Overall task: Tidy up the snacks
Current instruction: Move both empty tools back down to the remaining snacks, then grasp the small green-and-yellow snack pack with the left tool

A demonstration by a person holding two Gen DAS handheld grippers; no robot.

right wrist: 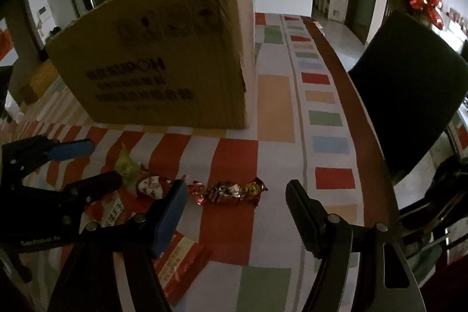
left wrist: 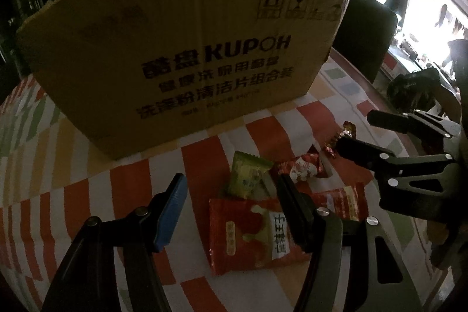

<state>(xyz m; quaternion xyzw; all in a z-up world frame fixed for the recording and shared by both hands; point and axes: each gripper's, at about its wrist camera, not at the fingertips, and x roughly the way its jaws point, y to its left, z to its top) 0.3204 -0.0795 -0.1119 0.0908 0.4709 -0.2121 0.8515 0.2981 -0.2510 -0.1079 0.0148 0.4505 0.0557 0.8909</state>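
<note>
A large cardboard box (left wrist: 181,48) stands on the checked tablecloth (left wrist: 87,189); it also shows in the right wrist view (right wrist: 163,60). My left gripper (left wrist: 231,189) is open, low over a red snack packet (left wrist: 251,233) and a green packet (left wrist: 248,174). A red-and-white candy (left wrist: 301,168) lies beyond them. My right gripper (right wrist: 237,192) is open, with a foil-wrapped candy (right wrist: 228,190) on the cloth between its fingertips. The right gripper also shows in the left wrist view (left wrist: 356,133), and the left gripper in the right wrist view (right wrist: 96,163). A flat red packet (right wrist: 178,262) lies under the right gripper's left finger.
A dark chair (right wrist: 409,89) stands at the table's right edge (right wrist: 368,119). The box blocks the far side. Coloured cloth stretches right of the box (right wrist: 275,107). A red bow (right wrist: 427,2) hangs in the background.
</note>
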